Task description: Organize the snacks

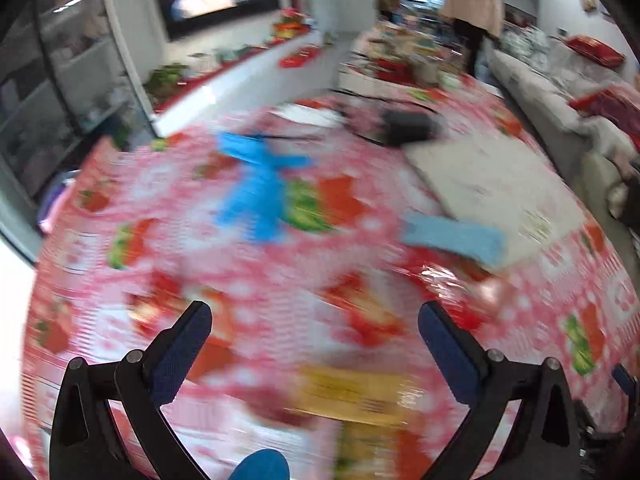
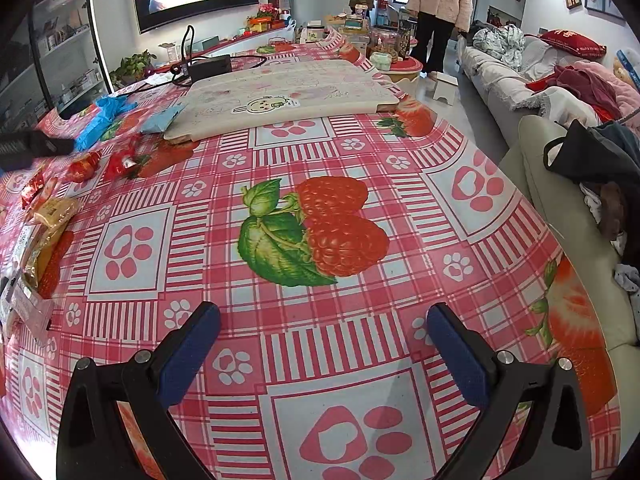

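While the left wrist view is smeared with motion blur, the left gripper (image 1: 314,330) shows its jaws spread wide with nothing between them, above the pink strawberry-print tablecloth (image 2: 360,152). A yellow snack packet (image 1: 352,394) lies just below the jaws, near the table's near edge; its outline is too blurred to fix. The right gripper (image 2: 322,332) also stands wide and empty, over a bare patch of cloth with no snack under it.

Snacks sit in a loose group along the table's left edge in the right wrist view: red-wrapped snacks (image 2: 120,164), a tan packet (image 2: 54,210) and a clear-wrapped packet (image 2: 32,304). Blue wrapping (image 2: 102,118) and a pale board (image 2: 280,100) lie toward the far side.

Risks, as judged:
- Blur suggests fast travel; closing at that speed may miss the yellow packet or pinch the cloth and drag it.
- Glossy wrappers look slippery; a shallow grip may let one slide out.
- Packets near the left edge may be pushed off by a careless sweep.
- Red wrappers are hard to pick out against the red print.
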{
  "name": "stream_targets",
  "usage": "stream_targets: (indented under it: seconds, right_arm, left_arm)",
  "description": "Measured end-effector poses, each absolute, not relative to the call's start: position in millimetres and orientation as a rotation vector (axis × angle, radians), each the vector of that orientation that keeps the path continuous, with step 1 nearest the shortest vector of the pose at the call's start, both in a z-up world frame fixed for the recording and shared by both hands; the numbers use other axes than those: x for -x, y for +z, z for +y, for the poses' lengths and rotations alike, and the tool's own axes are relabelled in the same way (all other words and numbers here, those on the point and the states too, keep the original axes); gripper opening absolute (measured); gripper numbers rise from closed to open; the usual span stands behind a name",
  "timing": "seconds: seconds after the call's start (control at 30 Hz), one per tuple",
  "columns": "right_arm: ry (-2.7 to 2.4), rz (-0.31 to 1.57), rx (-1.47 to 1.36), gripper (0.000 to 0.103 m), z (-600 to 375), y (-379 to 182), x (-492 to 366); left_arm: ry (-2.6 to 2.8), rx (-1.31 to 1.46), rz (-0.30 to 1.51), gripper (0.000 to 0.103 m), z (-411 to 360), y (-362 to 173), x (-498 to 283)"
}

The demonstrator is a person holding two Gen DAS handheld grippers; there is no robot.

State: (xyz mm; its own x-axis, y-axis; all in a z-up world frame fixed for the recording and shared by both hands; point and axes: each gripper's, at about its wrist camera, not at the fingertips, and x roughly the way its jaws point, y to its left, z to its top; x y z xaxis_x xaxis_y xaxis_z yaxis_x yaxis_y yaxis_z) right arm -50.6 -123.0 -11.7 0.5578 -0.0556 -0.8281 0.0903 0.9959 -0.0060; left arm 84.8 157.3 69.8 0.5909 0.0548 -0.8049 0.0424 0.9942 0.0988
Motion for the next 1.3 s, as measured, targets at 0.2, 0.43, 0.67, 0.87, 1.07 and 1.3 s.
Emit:
stream_targets:
  seconds: [0.2,0.43,0.67,0.87,1.07,1.3]
  right_arm:
    - [-0.086,0.975,-0.038,0.103,-123,-12,50]
    - [-0.087,0.975,-0.037,0.103,-123,-12,51]
    - [-0.087,0.975,-0.038,0.103,-123,-12,51]
    - [-0.086,0.976,-0.038,0.103,-123,-12,50]
    - [-0.087,0.976,-0.037,0.103,-123,-12,51]
    - [-0.087,0.976,-0.037,0.103,-123,-12,50]
  left_arm:
    - [0.204,-0.068,1.061,0.103,243,31,-127]
    - [0.250,0.145,1.093,0.103,279,18,-144]
    - [0.009,0.140,1.085,0.103,173,49,-163]
    - [-0.008,0.133,1.125,0.103,114,40,-182]
    - [0.037,0.083,1.127,0.103,89,34,-185]
    - [0.078,0.030,1.159,0.103,83,14,-191]
